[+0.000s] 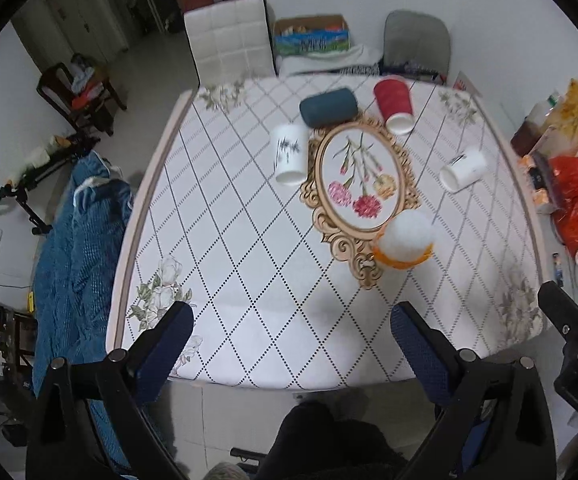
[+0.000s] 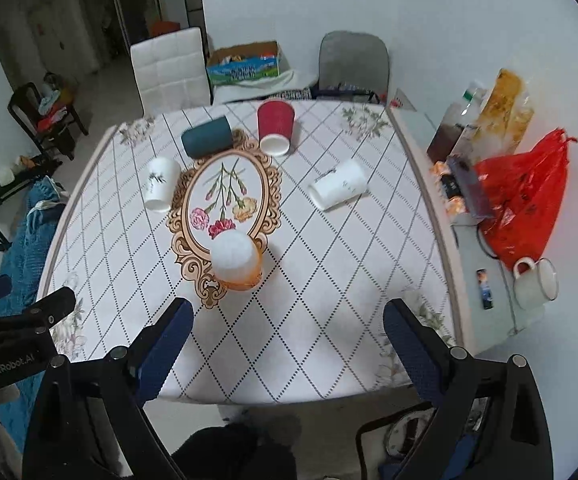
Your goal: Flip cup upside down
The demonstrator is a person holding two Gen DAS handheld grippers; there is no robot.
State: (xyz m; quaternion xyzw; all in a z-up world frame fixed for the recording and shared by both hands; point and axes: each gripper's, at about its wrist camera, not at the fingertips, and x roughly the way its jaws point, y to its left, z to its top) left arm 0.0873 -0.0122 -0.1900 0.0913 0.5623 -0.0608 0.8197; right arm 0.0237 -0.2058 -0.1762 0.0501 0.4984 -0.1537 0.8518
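Several cups stand on the table (image 1: 249, 264) around an oval flower mat (image 1: 363, 184). A white cup with an orange rim (image 1: 404, 240) stands upside down on the mat's near end; it also shows in the right wrist view (image 2: 236, 258). A white cup with a bamboo print (image 1: 289, 154) (image 2: 160, 189), a red cup (image 1: 394, 105) (image 2: 275, 127) and another white cup (image 1: 463, 170) (image 2: 339, 190) look upside down or tipped. A dark teal cup (image 1: 328, 107) (image 2: 207, 141) lies on its side. My left gripper (image 1: 289, 344) and right gripper (image 2: 285, 336) are open and empty, above the table's near edge.
A side ledge at the right holds a red plastic bag (image 2: 525, 204), bottles and a white mug (image 2: 537, 284). A white chair (image 1: 229, 40) and a grey chair (image 1: 417, 40) stand behind the table. A blue blanket (image 1: 77, 248) lies at the left.
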